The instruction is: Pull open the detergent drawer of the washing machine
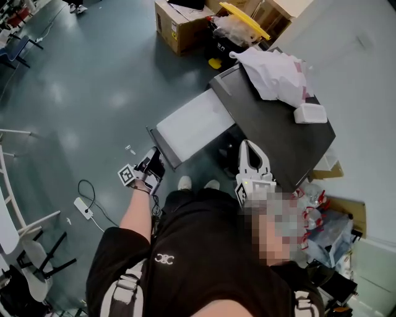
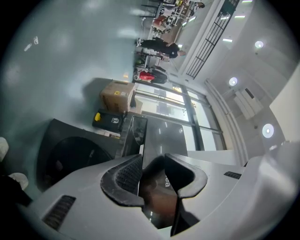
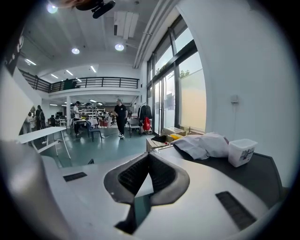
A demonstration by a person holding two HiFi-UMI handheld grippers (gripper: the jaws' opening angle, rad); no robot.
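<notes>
The dark washing machine [image 1: 281,139] stands at the right of the head view. In the left gripper view its front shows the round door [image 2: 70,159]. A wide glossy panel [image 1: 192,124] with a dark rim juts out from the top of the front, and I cannot tell whether it is the drawer. My left gripper [image 1: 154,160] hangs just below that panel's near corner. Its jaws [image 2: 153,161] stand apart, with the glossy panel [image 2: 164,133] behind the gap and nothing pinched. My right gripper [image 1: 250,148] hovers over the machine's near edge, its jaws [image 3: 149,159] closed together and holding nothing.
A heap of white cloth [image 1: 275,74] and a small white tub [image 1: 309,113] lie on the machine's top. Cardboard boxes [image 1: 176,25] and a yellow-lidded bin [image 1: 241,18] stand beyond it. A power strip [image 1: 83,207] with its cable lies on the floor at left. People stand far off [image 3: 121,117].
</notes>
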